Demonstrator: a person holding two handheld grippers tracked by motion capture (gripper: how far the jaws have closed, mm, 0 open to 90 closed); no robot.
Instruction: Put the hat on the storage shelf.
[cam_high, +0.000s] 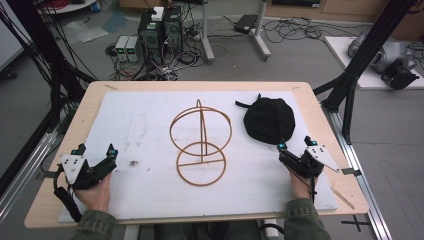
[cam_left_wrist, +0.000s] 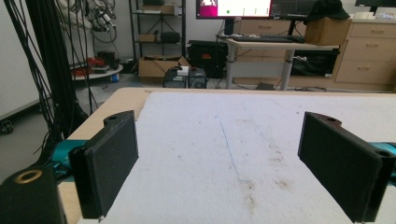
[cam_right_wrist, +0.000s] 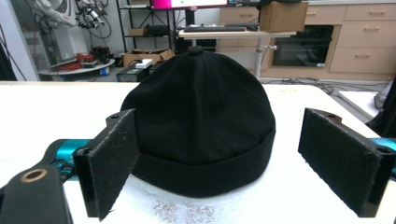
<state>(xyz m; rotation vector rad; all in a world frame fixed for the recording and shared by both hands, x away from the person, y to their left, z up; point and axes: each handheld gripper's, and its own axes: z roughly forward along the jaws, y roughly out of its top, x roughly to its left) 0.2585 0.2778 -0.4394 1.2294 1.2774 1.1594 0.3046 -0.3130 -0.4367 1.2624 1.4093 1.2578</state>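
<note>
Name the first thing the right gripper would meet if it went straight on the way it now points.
The black hat. It sits directly ahead of the right gripper, centred between its open fingers, apparently with a small gap of white mat before it.

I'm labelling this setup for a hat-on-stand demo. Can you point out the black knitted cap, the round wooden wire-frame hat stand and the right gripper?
Black knitted cap (cam_right_wrist: 201, 116): right gripper view, on its front panel.
Round wooden wire-frame hat stand (cam_high: 201, 183): high view, on the base ring's near edge.
Right gripper (cam_high: 296, 143): high view, midway between its open fingertips.
</note>
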